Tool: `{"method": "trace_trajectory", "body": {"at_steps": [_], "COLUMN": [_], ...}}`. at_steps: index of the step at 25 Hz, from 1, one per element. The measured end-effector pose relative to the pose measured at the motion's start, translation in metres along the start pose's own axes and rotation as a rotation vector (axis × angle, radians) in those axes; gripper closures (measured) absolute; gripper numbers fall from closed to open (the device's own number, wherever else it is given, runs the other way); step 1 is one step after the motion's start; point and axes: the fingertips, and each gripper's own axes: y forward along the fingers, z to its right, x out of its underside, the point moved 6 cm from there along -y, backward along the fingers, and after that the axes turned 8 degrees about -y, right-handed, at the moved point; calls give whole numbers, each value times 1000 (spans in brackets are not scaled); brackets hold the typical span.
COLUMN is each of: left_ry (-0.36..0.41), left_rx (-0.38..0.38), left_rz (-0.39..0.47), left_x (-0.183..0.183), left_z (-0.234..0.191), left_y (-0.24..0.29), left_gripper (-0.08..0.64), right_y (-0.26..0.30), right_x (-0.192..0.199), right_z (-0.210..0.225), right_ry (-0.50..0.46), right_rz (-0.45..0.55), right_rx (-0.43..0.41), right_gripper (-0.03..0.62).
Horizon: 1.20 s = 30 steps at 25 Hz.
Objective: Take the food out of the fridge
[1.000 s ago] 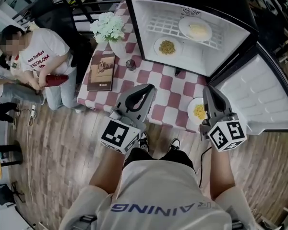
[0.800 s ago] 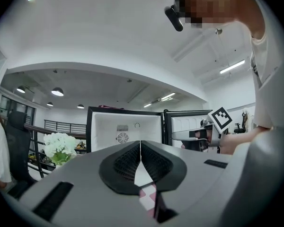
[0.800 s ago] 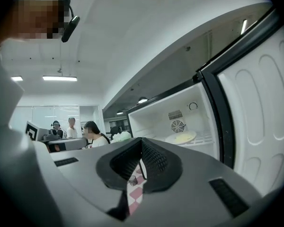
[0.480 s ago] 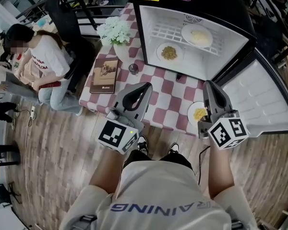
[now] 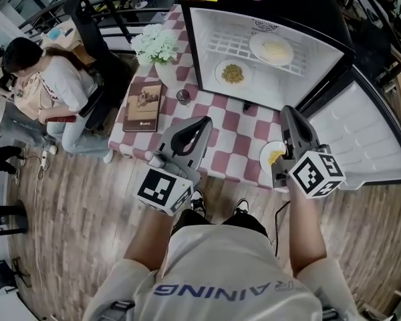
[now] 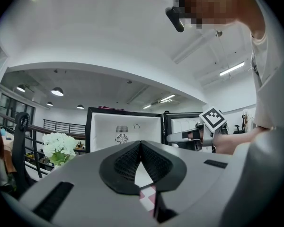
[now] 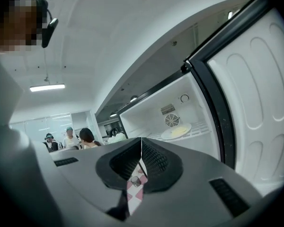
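Two plates of food were inside the open fridge (image 5: pixel 204 42): a plate of brownish food (image 5: pixel 232 73) on the lower level and a plate of pale yellow food (image 5: pixel 273 47) on the wire shelf (image 5: pixel 237 39). A third plate, of yellow food (image 5: pixel 272 156), sat on the checked surface (image 5: pixel 234 136) in front of the fridge. It was just beside the right gripper (image 5: pixel 289 114) and partly hidden by it.

Right gripper: jaws pressed together, nothing between them. Left gripper (image 5: pixel 203 124): jaws likewise closed and empty, held over the near part of the surface.

Judgement: one plate out, two left to fetch. The jaws would have to open before the next reach into the fridge.

Against one second earlier:
- The right gripper had lifted a little and rolled. Its marker cube (image 5: pixel 315 174) sat higher and tilted, and covered more of the plate on the surface.
- The left gripper had barely moved.
- All three plates kept their places.
- The jaws showed no change.
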Motion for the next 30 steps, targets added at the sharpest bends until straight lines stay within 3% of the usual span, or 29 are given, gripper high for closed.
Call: {"method": "trace_trajectory", "body": {"at_steps": [6, 8, 16, 24, 30], "left_ry": [-15, -22, -47, -69, -77], "left_rx": [5, 9, 15, 27, 21], "left_rz": [3, 1, -17, -38, -55], "left_x": [2, 4, 12, 22, 30], "left_z": [-7, -12, -36, -60, -74], "left_y": [-4, -5, -2, 8, 12], "left_gripper": [552, 552, 552, 552, 552], "right_y": [26, 38, 91, 140, 161], "right_x": [15, 20, 31, 44, 43], "right_z": [10, 14, 41, 76, 92], "right_ry": [190, 307, 790, 998, 1058], "right_rz": [-47, -52, 71, 189, 205], "right_rx": [57, 54, 130, 275, 313], "right_gripper": [558, 493, 472, 474, 474]}}
